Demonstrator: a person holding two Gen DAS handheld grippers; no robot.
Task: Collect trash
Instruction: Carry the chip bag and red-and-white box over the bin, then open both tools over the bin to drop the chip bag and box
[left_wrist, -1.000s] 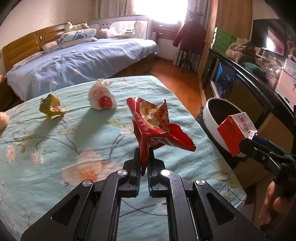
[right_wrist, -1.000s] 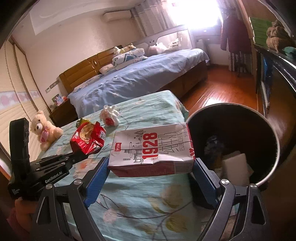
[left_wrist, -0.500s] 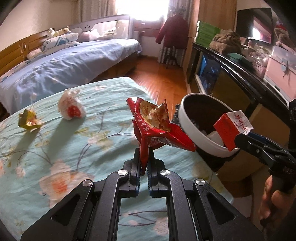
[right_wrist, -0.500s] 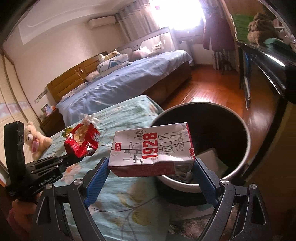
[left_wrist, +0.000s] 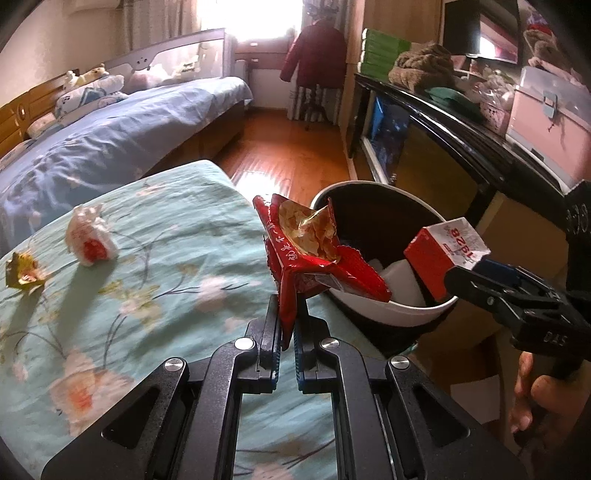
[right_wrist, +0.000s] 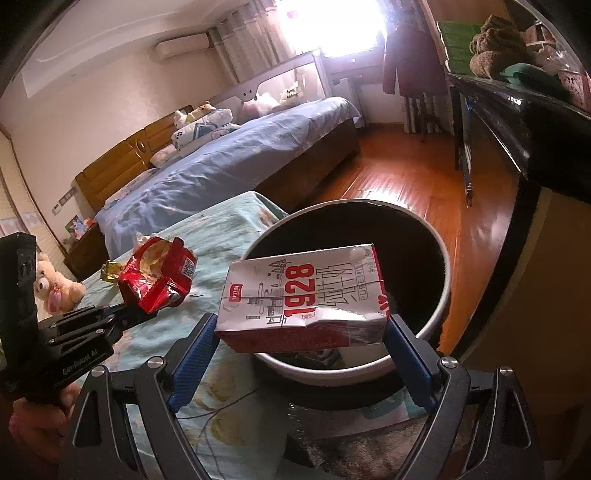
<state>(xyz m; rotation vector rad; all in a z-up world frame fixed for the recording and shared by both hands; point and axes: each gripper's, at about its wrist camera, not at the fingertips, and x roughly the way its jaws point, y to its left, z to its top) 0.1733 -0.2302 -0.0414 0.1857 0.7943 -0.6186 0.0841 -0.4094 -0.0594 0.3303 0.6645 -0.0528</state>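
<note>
A red snack bag (left_wrist: 314, 258) is pinched in the left gripper (left_wrist: 286, 325) beside the trash bin (right_wrist: 439, 325); a 1928 milk carton (right_wrist: 303, 299) is clamped by the right gripper (right_wrist: 301, 336) over its mouth — neither yet dropped. Left on the floral tablecloth (left_wrist: 147, 295) — a crumpled white wrapper (left_wrist: 90, 240) and a yellow-green wrapper (left_wrist: 22, 269).
</note>
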